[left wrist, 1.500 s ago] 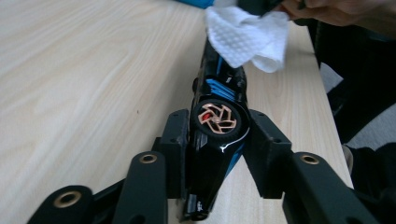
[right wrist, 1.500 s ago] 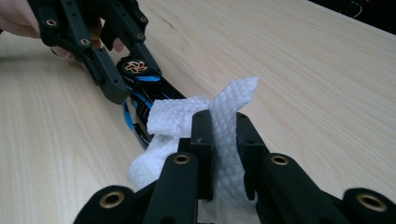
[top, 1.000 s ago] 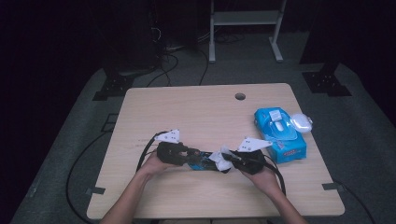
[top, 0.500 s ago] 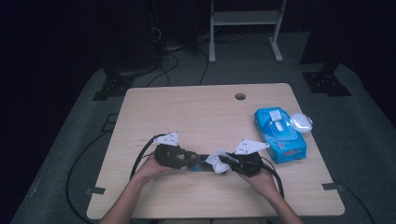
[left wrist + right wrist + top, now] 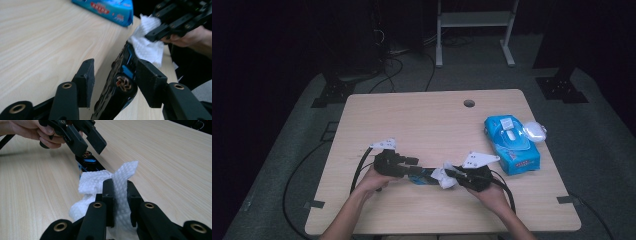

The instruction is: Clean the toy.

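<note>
The dark, blue-trimmed gadget (image 5: 120,85) could be dropped onto the table (image 5: 422,120): the left gripper (image 5: 113,80) has just been opening its jaws, which now stand spread with the gadget between them, the right-hand pad close against it. Wiping pressure might push it loose. The right gripper (image 5: 119,195) is pinched on the white wipe (image 5: 100,182), held against the gadget's end, toward 1 o'clock in the left gripper view.

A slim black object with blue trim (image 5: 117,82) is seen lying on the pale wooden desk (image 5: 432,125). A crumpled white embossed paper wipe (image 5: 100,185) is pressed against its far end.
</note>
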The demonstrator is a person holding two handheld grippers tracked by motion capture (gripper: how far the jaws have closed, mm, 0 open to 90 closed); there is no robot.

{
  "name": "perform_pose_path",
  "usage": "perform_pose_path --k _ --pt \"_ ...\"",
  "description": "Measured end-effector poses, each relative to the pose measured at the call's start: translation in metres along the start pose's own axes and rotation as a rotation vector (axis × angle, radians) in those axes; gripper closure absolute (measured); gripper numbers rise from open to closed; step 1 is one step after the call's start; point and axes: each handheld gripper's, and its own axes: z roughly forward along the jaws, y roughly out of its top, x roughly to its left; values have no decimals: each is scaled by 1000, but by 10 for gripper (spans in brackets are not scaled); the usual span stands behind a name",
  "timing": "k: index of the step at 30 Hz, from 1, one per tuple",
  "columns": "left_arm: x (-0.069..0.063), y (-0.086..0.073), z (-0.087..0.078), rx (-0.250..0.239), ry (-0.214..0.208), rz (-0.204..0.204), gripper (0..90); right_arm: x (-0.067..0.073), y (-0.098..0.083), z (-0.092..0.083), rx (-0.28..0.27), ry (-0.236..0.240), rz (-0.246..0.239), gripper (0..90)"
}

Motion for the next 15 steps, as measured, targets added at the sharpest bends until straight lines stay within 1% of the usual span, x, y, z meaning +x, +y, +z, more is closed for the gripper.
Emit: perform_pose_path --k 1,5,8,10,15 --pt "1 0 0 0 1 -24 478 0 0 0 -1 2 0 811" --pt "2 -1 2 4 6 -51 468 -1 -1 -1 -4 9 -1 811" --pt "1 -1 2 6 10 -49 461 0 -1 -1 -3 12 0 811" --pt "-1 -2 3 7 13 -41 453 0 -2 -2 -5 13 2 811" --pt "-7 -7 2 -11 26 -26 439 4 -4 -5 -8 12 -11 811"
